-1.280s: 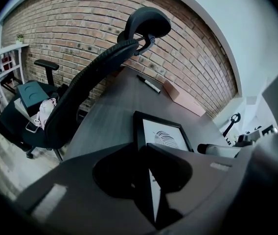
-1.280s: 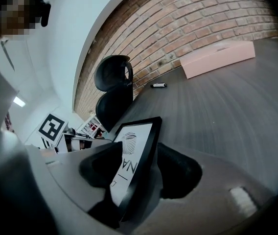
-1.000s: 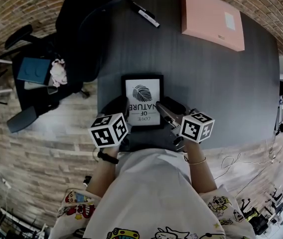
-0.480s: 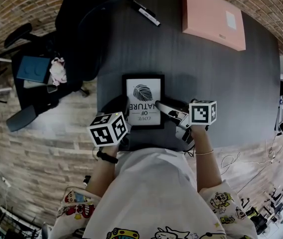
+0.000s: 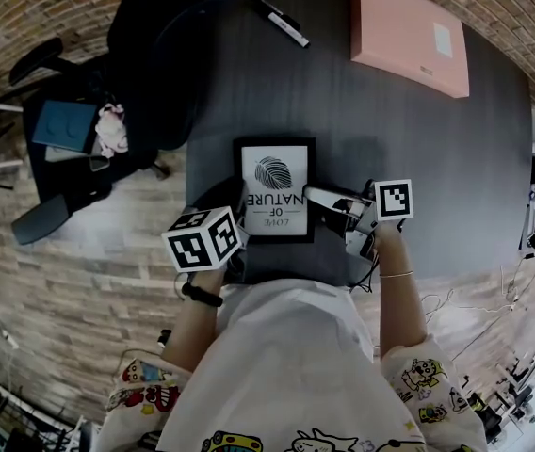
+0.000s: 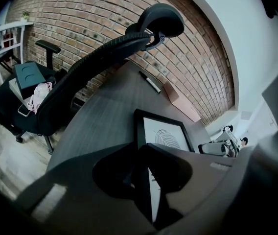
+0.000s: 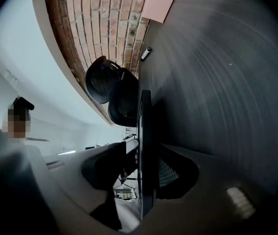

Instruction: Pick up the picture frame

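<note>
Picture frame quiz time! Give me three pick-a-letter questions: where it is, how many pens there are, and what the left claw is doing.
1. Where is the black rectangular picture frame? A. in a drawer B. on the dark grey wooden table C. on a bed
2. How many black-and-white marker pens lie there? A. one B. three C. five
3. What is the left claw doing? A. hanging open B. holding a pen C. gripping the frame's edge
B, it rests on the tabletop; A, one lies at the far end; C, its jaws clamp the frame's edge.

Left hand-held gripper (image 5: 238, 210) clamped on picture frame (image 5: 274, 182); right hand-held gripper's (image 5: 312, 197) jaws just closing around it.
</note>
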The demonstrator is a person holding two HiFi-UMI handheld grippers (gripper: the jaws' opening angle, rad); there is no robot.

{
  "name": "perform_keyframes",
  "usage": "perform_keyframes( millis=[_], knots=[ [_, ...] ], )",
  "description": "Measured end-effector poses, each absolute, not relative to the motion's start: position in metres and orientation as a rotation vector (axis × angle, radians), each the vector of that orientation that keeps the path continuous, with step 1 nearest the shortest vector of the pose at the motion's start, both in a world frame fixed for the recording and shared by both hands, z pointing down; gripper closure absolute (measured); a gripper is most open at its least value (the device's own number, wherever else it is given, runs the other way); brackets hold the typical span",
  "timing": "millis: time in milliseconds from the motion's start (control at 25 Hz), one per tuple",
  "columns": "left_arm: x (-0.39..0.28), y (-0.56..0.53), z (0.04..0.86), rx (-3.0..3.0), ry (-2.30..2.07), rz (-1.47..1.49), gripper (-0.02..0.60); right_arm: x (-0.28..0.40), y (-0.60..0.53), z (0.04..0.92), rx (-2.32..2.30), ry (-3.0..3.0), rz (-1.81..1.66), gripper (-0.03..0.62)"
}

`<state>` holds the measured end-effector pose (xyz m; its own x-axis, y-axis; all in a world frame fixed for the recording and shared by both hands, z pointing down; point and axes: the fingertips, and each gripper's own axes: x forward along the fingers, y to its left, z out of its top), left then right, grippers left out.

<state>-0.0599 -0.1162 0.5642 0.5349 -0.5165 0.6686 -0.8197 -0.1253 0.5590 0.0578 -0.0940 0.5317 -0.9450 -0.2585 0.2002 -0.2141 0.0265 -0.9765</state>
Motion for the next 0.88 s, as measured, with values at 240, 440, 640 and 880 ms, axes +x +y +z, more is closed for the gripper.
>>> perform_keyframes(
  millis=[240,440,640,880],
  knots=[
    [-0.060,-0.116,0.563,1.783,-1.099,0.379,0.497,0.040,-0.097,0.527,-0.398,2.207,-2.114,0.424],
    [-0.057,-0.111,0.568,1.758,-1.066,0.372,0.497,0.030,-0.098,0.527,-0.403,2.212,-2.108,0.425],
    [-0.059,-0.113,0.567,1.757,-1.057,0.365,0.495,0.022,-0.102,0.529,-0.436,2.211,-2.106,0.461],
    [-0.060,-0.118,0.565,1.754,-1.023,0.344,0.492,0.024,-0.103,0.538,-0.529,2.229,-2.111,0.576]
  ],
)
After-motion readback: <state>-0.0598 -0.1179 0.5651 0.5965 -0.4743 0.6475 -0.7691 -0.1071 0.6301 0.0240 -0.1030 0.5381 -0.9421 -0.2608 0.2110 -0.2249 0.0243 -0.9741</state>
